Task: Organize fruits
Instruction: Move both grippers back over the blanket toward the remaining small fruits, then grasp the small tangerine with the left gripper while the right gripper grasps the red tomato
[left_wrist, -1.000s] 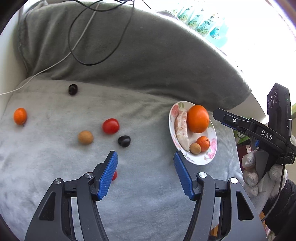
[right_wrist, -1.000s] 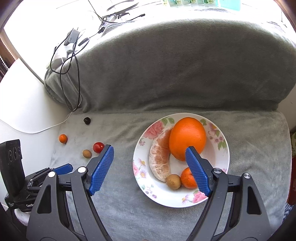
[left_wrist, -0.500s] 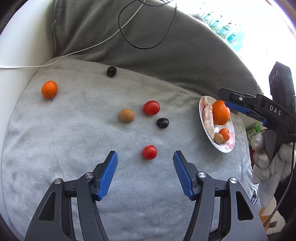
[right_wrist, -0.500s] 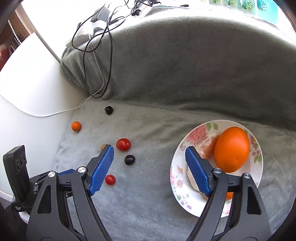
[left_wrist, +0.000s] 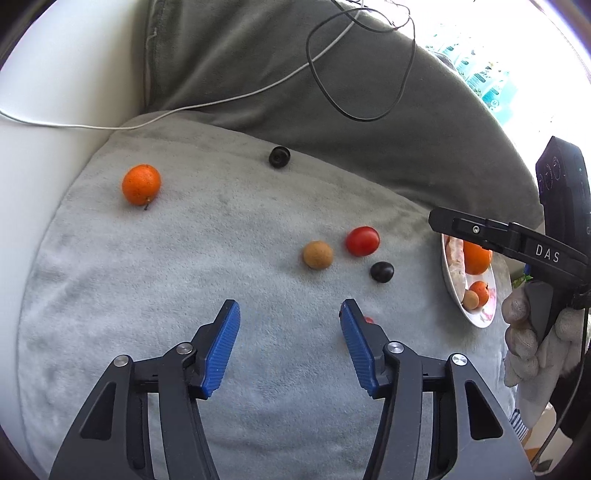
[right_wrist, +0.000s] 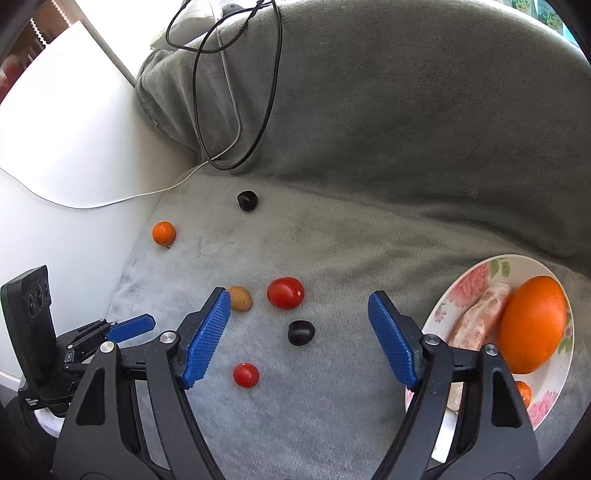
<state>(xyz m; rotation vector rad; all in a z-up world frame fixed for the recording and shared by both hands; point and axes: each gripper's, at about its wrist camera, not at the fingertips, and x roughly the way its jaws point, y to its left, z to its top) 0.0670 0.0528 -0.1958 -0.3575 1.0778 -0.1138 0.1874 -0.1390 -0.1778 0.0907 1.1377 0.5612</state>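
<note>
Surface: grey fleece blanket over a cushion, with a darker grey bolster behind it and black and white cables draped over that.
Landmark: flowered plate at the blanket's right end, with a big orange and a peeled citrus piece on it.
Loose fruit: all left of the plate. Dark grape is nearest, then the large red tomato, a small tomato and a tan round fruit. Small orange and another dark fruit are farthest off.
Left claw: open and empty, jaws have just been closing a bit.
Right claw: open, also just narrowed, grape and tomatoes lie on the blanket beyond its fingers, nothing gripped.
</note>
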